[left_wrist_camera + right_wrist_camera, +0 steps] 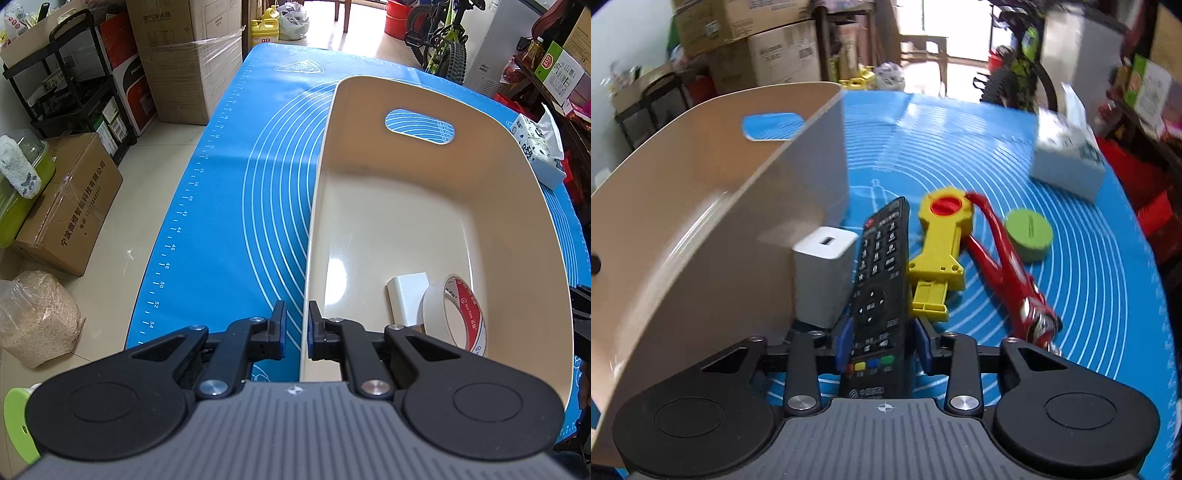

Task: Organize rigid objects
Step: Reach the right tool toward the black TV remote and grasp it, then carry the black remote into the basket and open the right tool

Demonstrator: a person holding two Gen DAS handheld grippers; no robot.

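A cream plastic bin (369, 122) stands on the blue mat (229, 192). Inside it lie a white block (406, 295) and a roll of tape (458, 314). My left gripper (297, 328) is shut on the bin's near-left rim, one finger on each side of the wall. In the right wrist view the bin (701, 206) is at left. My right gripper (882, 343) is shut on a black remote control (879, 280). Beside it lie a white charger (823, 273), a yellow tool (942, 243), a red tool (1012, 273) and a green round lid (1028, 234).
A tissue box (1067, 158) sits at the mat's far right, and it shows in the left wrist view (535, 147). Cardboard boxes (66, 206), a black shelf (74, 92) and a bicycle (439, 40) stand around the table.
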